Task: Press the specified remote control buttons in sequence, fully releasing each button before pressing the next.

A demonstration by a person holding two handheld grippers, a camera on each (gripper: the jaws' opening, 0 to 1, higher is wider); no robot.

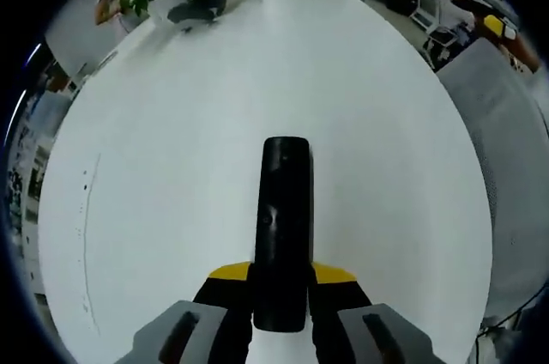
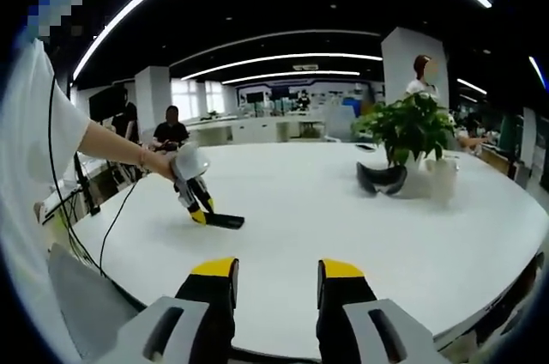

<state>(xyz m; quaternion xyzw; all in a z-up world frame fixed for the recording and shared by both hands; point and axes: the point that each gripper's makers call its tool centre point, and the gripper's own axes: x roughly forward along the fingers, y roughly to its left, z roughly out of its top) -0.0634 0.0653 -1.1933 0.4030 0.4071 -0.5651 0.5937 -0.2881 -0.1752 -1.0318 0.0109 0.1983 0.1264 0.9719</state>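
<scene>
A long black remote [image 1: 283,218] points away from me over the white table [image 1: 171,166], its near end clamped between the yellow-tipped jaws of my left gripper [image 1: 281,282]. In the right gripper view, that left gripper [image 2: 196,201] is held by a person's hand at the left and tips down toward the table, with the remote [image 2: 223,221] lying flat under its jaws. My right gripper [image 2: 277,282] hovers near the table's front edge, apart from the remote. It is open with nothing between its jaws.
A potted green plant [image 2: 407,128] and a black curved object [image 2: 382,179] stand on the round white table [image 2: 343,227] at the right. A grey chair [image 2: 86,295] is at the near left edge. People sit at desks behind.
</scene>
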